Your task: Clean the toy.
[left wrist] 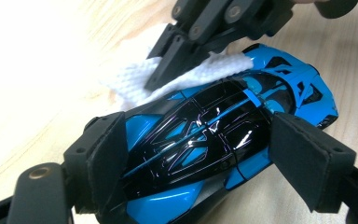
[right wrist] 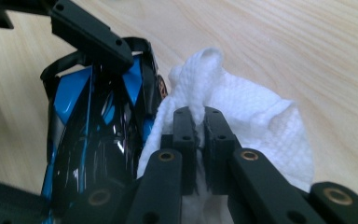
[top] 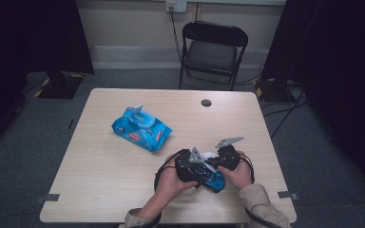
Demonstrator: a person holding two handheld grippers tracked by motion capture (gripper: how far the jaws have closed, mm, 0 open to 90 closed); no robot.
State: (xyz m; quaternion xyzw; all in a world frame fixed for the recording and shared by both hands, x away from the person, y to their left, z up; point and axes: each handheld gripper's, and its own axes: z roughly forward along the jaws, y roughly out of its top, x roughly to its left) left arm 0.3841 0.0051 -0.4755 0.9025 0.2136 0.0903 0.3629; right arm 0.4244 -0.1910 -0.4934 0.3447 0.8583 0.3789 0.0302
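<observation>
Left gripper [left wrist: 191, 158] clamped around blue toy car [left wrist: 205, 140], right gripper [right wrist: 198, 122] pinching white wipe [right wrist: 256, 121] against car, on table [top: 104, 161]

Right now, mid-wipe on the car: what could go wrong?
1. The right gripper pinches only a fold of the white wipe; rubbing could pull it free.
2. The left gripper clamps the glossy toy car by its sides; a sideways push might twist it out.

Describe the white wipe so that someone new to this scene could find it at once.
On the wooden table, look near the front edge at the blue toy car clamped in the left gripper. The wipe lies against it, pinched in the right gripper: white and textured.
</observation>
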